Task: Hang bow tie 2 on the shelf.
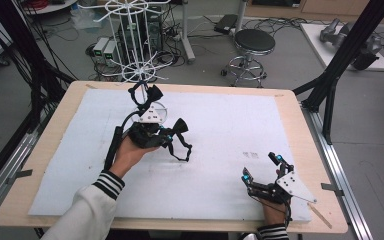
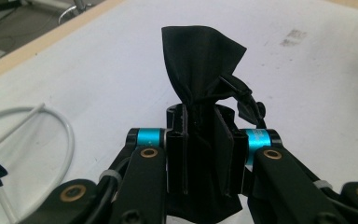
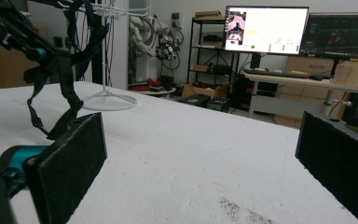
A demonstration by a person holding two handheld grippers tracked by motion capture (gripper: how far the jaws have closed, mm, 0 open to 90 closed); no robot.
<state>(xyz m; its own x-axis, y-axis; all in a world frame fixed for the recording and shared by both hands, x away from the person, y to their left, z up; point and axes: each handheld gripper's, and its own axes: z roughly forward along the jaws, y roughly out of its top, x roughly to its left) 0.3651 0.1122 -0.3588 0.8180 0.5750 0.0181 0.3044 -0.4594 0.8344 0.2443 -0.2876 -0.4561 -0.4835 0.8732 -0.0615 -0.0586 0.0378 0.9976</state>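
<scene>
Pinching black fabric piece between left gripper jaws, right gripper jaws wide open, empty

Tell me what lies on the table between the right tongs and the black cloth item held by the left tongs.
Nothing: in the high view, bare white mat separates the open right tongs from the black cloth item clamped in the left tongs.

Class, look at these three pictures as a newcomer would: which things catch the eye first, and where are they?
First, the black fabric item with dangling straps, pinched in the left gripper above the table's middle. Next, the white wire rack at the far edge. Lastly, the right gripper, open and empty at the near right corner.
</scene>
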